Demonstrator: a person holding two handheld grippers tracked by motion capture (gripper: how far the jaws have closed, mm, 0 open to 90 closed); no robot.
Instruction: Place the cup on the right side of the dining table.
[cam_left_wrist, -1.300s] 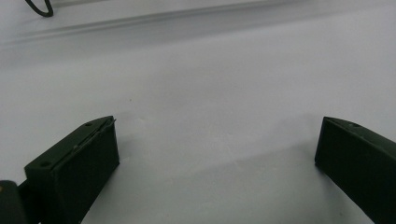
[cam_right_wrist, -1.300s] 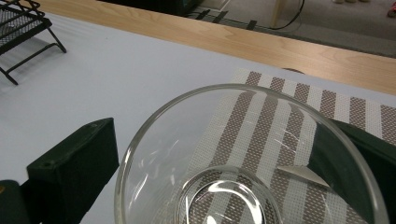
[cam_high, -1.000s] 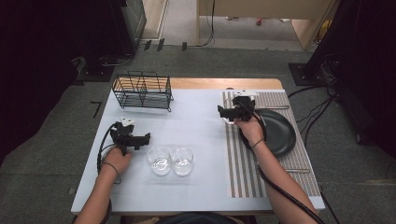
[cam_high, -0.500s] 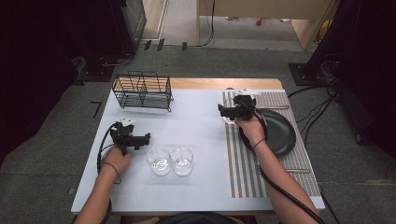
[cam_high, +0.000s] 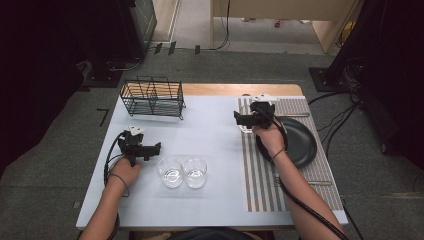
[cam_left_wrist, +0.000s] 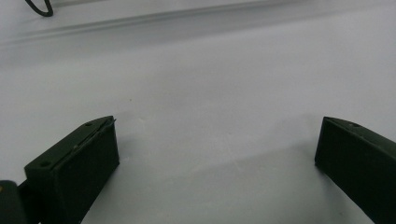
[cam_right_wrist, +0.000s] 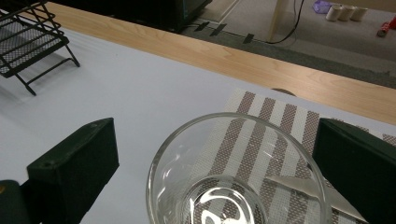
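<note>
At the bottom of the right gripper view we see a clear glass (cam_right_wrist: 236, 179) standing upright, mouth up, between our right gripper's (cam_right_wrist: 217, 172) spread jaws, on the striped placemat (cam_right_wrist: 280, 119). From above, two more glasses (cam_high: 182, 172) sit lower centre beside our left gripper (cam_high: 156, 146), jaws apart over bare table (cam_left_wrist: 210, 93).

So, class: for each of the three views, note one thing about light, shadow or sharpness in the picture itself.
High view: even light on the table, dark surroundings at both sides. Left gripper view: the left claw hangs over pale tabletop, soft shadows beneath its jaws. Right gripper view: the glass between the right claw's open jaws shows bright reflections at its base; the wire rack is sharp.
</note>
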